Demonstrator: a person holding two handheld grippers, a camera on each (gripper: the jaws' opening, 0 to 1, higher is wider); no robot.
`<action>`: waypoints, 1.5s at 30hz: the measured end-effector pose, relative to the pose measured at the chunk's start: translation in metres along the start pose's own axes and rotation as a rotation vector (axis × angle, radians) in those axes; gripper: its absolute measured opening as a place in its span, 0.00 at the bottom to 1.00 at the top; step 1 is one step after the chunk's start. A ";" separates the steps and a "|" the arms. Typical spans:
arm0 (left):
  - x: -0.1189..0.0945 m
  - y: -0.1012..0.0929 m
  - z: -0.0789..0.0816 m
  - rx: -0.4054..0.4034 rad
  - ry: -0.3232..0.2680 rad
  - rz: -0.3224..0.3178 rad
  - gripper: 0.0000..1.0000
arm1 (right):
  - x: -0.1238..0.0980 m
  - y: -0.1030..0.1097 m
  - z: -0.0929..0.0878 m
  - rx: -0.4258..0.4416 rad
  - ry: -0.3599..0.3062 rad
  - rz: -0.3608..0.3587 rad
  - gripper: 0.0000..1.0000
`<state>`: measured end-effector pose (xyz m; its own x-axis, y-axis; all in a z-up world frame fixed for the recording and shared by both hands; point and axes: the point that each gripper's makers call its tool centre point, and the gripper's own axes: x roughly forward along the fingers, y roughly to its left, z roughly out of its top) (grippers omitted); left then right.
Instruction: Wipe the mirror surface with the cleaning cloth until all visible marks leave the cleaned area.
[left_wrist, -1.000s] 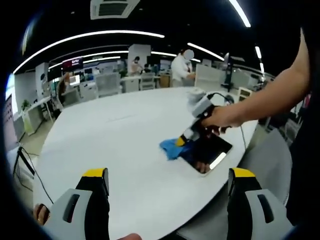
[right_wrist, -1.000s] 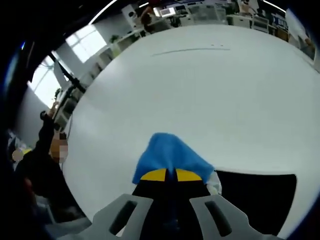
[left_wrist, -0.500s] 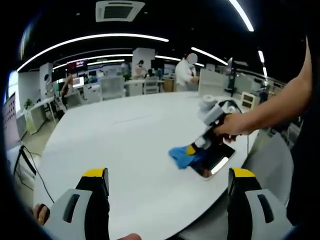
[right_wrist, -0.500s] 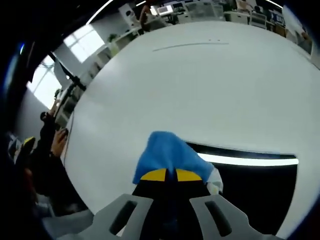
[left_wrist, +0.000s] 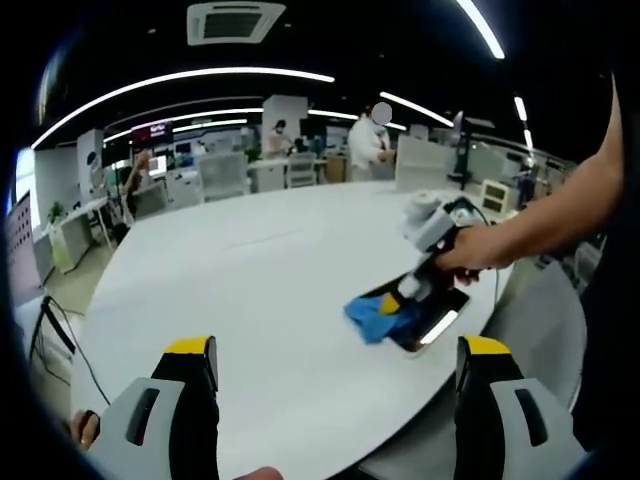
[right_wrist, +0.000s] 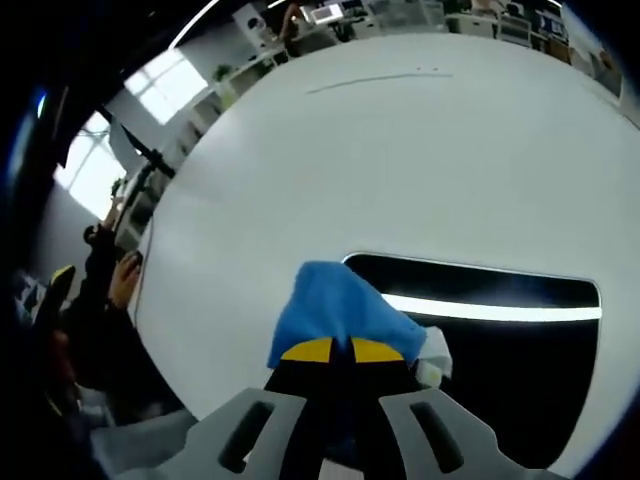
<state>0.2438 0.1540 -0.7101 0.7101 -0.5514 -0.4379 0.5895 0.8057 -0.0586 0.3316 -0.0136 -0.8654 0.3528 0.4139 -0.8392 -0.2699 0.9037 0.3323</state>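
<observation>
A dark rectangular mirror lies flat near the right edge of the white table. It reflects a bright ceiling light strip. A blue cleaning cloth rests on the mirror's near-left part. My right gripper is shut on the cloth and presses it onto the glass. A person's hand holds that gripper. My left gripper hangs open over the table's near side, well short of the mirror, with nothing between its yellow-tipped fingers.
The white table spreads wide and bare to the left and far side. Its rounded edge runs just right of the mirror. An office with desks, chairs and people lies beyond. Cables hang at the left.
The right gripper has slid the blue cloth along the mirror, toward the mirror's near end. More of the glass now shows ahead of the cloth. My left gripper stays put.
</observation>
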 end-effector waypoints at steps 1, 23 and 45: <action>0.000 0.000 0.000 0.001 0.000 0.000 1.00 | 0.000 0.000 0.000 -0.006 0.000 -0.001 0.00; 0.003 -0.001 0.000 0.008 0.007 -0.003 1.00 | 0.000 0.001 -0.003 -0.037 -0.016 0.021 0.00; 0.002 0.000 -0.001 -0.003 0.002 0.015 1.00 | -0.008 -0.014 -0.005 -0.034 -0.008 0.015 0.00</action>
<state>0.2449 0.1534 -0.7115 0.7184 -0.5386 -0.4403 0.5775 0.8146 -0.0542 0.3284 -0.0299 -0.8657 0.3559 0.4282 -0.8307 -0.3054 0.8934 0.3296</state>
